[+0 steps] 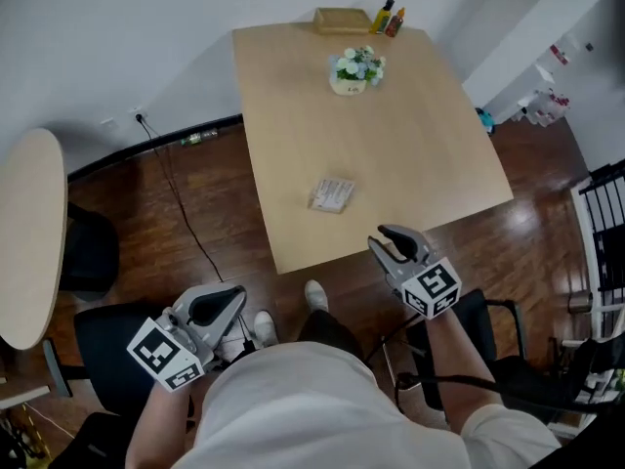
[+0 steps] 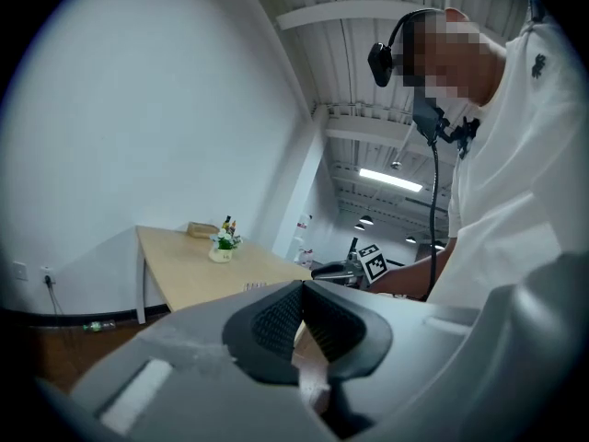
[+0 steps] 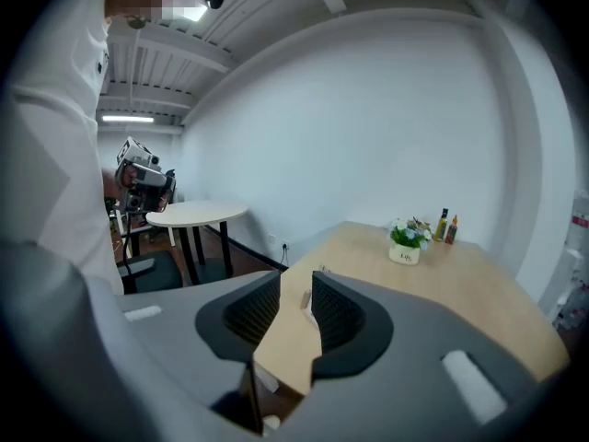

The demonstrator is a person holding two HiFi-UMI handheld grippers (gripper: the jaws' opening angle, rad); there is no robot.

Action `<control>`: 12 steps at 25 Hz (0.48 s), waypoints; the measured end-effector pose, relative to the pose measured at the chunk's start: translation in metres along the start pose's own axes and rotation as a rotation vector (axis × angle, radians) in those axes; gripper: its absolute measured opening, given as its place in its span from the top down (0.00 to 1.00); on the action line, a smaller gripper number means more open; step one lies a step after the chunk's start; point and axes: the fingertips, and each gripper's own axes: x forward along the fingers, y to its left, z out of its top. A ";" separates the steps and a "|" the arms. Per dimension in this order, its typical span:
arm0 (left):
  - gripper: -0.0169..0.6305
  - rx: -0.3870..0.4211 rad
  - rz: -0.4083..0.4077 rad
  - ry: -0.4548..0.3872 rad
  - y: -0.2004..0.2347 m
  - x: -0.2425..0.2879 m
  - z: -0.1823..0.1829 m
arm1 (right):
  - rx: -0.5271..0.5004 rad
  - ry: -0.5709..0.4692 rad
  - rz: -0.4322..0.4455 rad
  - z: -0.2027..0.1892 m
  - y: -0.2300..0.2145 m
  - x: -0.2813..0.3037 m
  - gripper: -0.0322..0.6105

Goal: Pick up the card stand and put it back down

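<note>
The card stand (image 1: 332, 194) is a small clear holder with a printed card, lying near the front of the light wooden table (image 1: 410, 154). It shows as a small shape (image 3: 324, 270) just beyond the right jaws and faintly on the table (image 2: 255, 285) in the left gripper view. My right gripper (image 1: 388, 239) hovers at the table's front edge, short of the stand, open with nothing between its pads. My left gripper (image 1: 232, 299) hangs low over the floor to the left of the table, its pads (image 2: 276, 316) meeting at the tips, holding nothing.
A pot of flowers (image 1: 356, 69), two small bottles (image 1: 389, 18) and a brown box (image 1: 340, 20) stand at the table's far end. A round table (image 1: 29, 233) is on the left. Black chairs (image 1: 107, 345) and a floor cable (image 1: 186, 223) lie near my feet.
</note>
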 end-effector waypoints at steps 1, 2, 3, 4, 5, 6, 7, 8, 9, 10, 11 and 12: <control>0.97 -0.001 -0.023 0.013 -0.002 -0.004 -0.006 | 0.020 0.007 -0.015 -0.006 0.013 -0.009 0.77; 0.97 -0.003 -0.046 0.028 -0.003 -0.007 -0.012 | 0.038 0.014 -0.028 -0.013 0.027 -0.017 0.77; 0.97 -0.003 -0.070 0.045 -0.004 -0.010 -0.019 | 0.057 0.019 -0.039 -0.019 0.043 -0.024 0.77; 0.97 -0.002 -0.092 0.062 -0.004 -0.012 -0.024 | 0.080 0.022 -0.045 -0.024 0.059 -0.030 0.77; 0.97 -0.001 -0.110 0.077 -0.005 -0.014 -0.028 | 0.103 0.025 -0.047 -0.028 0.075 -0.035 0.77; 0.97 0.001 -0.122 0.088 -0.006 -0.015 -0.031 | 0.123 0.028 -0.047 -0.032 0.091 -0.039 0.77; 0.97 0.005 -0.132 0.093 -0.008 -0.016 -0.033 | 0.139 0.030 -0.047 -0.035 0.107 -0.043 0.77; 0.97 0.009 -0.142 0.093 -0.012 -0.015 -0.034 | 0.152 0.030 -0.050 -0.037 0.120 -0.048 0.77; 0.97 0.015 -0.152 0.089 -0.017 -0.013 -0.033 | 0.164 0.030 -0.057 -0.039 0.130 -0.055 0.77; 0.97 0.022 -0.162 0.085 -0.022 -0.011 -0.033 | 0.176 0.030 -0.063 -0.041 0.138 -0.062 0.78; 0.97 0.030 -0.172 0.082 -0.029 -0.009 -0.032 | 0.185 0.027 -0.067 -0.042 0.144 -0.069 0.77; 0.97 0.040 -0.181 0.081 -0.036 -0.006 -0.031 | 0.189 0.020 -0.069 -0.042 0.147 -0.076 0.77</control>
